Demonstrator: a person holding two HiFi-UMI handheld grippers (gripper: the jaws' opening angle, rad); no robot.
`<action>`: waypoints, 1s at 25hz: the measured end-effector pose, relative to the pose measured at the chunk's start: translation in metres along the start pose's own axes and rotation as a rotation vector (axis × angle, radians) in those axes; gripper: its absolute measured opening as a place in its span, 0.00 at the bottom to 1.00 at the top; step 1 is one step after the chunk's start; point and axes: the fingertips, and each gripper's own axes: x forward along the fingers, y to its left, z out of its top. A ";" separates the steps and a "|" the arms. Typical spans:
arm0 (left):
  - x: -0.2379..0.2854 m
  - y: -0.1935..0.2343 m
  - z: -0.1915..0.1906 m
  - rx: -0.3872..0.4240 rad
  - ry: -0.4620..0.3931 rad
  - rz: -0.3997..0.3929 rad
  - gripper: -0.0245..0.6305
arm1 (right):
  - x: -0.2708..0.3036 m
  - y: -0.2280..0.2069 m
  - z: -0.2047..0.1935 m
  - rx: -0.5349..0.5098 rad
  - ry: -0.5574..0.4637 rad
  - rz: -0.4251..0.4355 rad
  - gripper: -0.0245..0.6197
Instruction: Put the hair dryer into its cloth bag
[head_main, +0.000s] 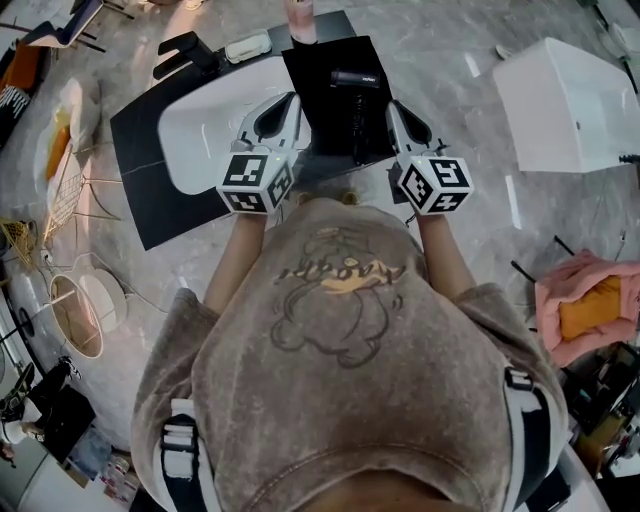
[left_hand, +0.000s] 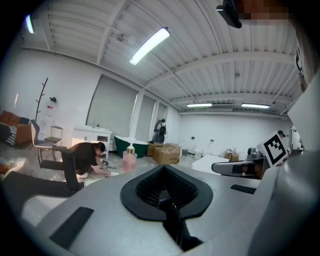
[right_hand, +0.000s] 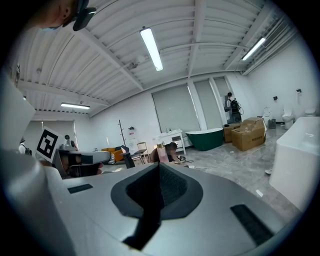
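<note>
Pale marble-look floor (head_main: 440, 60) fills a large, bright workroom with a ribbed white ceiling and strip lights. A white bathtub (head_main: 570, 100) stands off to the right. Seen from above, a person in a brown sweatshirt stands at a dark counter (head_main: 140, 170) with a white basin (head_main: 200, 130) set into it. A pink bottle (head_main: 300, 20) stands at the counter's far edge.

A flat black cloth bag (head_main: 325, 70) lies on the counter, straight ahead of the person. The black hair dryer (head_main: 355, 80) appears to lie on top of it, head away from the person and handle pointing back towards them. Black on black makes its outline hard to trace, but it looks to be outside the bag, not in it.

The left gripper (head_main: 285, 115) hovers just beside the bag's left edge, and the right gripper (head_main: 400, 120) just beside its right edge, with the dryer between them. Each gripper's own view shows its fingers pressed together with nothing between them, and neither appears to touch the bag or the dryer.

The task looks barely begun. The bag's mouth has yet to be opened, the dryer picked up and slid inside.
</note>
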 end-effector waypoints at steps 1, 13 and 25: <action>0.001 -0.001 0.000 0.002 0.001 -0.007 0.07 | -0.001 -0.002 -0.001 0.003 0.004 -0.008 0.04; 0.013 -0.002 -0.004 0.006 0.015 -0.033 0.07 | 0.011 -0.006 -0.012 0.024 0.060 0.015 0.36; 0.019 0.009 -0.009 -0.001 0.027 -0.019 0.07 | 0.059 -0.019 -0.084 0.058 0.277 0.037 0.69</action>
